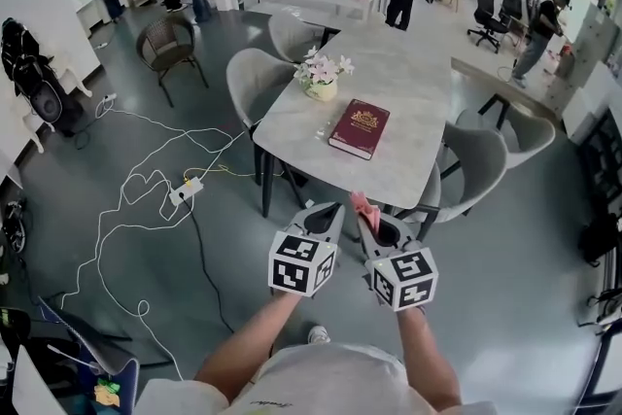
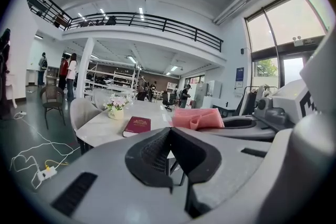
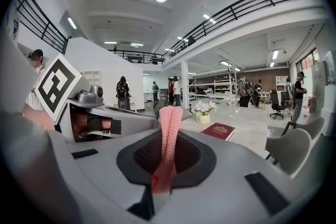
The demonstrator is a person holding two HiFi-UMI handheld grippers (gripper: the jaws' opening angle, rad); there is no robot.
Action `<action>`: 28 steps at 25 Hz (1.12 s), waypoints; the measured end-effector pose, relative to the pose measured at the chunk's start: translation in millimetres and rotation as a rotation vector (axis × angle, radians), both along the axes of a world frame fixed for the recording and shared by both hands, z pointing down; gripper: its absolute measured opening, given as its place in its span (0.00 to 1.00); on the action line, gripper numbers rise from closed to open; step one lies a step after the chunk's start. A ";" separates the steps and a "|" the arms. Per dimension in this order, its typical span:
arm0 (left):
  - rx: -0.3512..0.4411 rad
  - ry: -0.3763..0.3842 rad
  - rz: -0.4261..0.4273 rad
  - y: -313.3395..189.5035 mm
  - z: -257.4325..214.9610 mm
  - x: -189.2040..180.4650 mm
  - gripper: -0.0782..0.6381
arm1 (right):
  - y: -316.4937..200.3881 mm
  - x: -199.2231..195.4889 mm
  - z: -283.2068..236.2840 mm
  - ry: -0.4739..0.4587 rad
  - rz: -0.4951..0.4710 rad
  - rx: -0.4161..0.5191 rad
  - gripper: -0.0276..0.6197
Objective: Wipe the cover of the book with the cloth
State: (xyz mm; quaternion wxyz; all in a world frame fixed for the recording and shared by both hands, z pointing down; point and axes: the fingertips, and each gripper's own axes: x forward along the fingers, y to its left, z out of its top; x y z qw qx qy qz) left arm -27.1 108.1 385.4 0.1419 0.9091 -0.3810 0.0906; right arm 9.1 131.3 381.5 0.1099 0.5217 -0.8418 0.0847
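Standing short of the table, both grippers are held out in front of the body and side by side, with nothing yet over the tabletop. The left gripper (image 2: 170,132) has its jaws pressed together with nothing between them; its own view shows the dark pads meeting in a closed seam. The right gripper (image 3: 169,135) is clenched on the pink cloth (image 3: 170,113), a folded strip of waffle-textured fabric that stands up out of the jaws and pokes past the tips. From the head view the cloth shows as a small pink tuft above the right gripper, in the air just off the table's near edge. The dark red book (image 1: 360,128) lies flat and closed on the pale marble-look table (image 1: 413,73), gold emblem facing up, near the table's near end and well apart from both grippers. Beyond it, near the left edge, sits a small pot of pink and white flowers (image 1: 323,76). Grey upholstered chairs (image 1: 255,73) ring the table. On the floor to the left, a white power strip (image 1: 186,190) lies among looping white cables. People stand in the background of the hall.
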 end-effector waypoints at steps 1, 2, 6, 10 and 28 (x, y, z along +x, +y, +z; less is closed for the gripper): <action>-0.001 -0.001 0.001 -5.0 1.1 -0.9 0.12 | -5.4 -0.8 0.8 0.000 0.001 -0.001 0.07; -0.002 -0.001 0.002 -9.9 2.5 -1.8 0.12 | -10.4 -1.6 1.7 0.000 0.001 -0.001 0.07; -0.006 -0.005 0.004 -28.2 9.1 -2.0 0.12 | -28.2 -1.1 6.2 -0.001 0.004 0.002 0.07; -0.007 -0.016 -0.001 -45.2 11.8 1.8 0.12 | -45.3 3.1 9.2 -0.007 -0.003 0.003 0.07; -0.045 -0.041 -0.092 -176.9 39.3 59.1 0.12 | -186.5 58.5 29.5 -0.014 -0.128 -0.022 0.07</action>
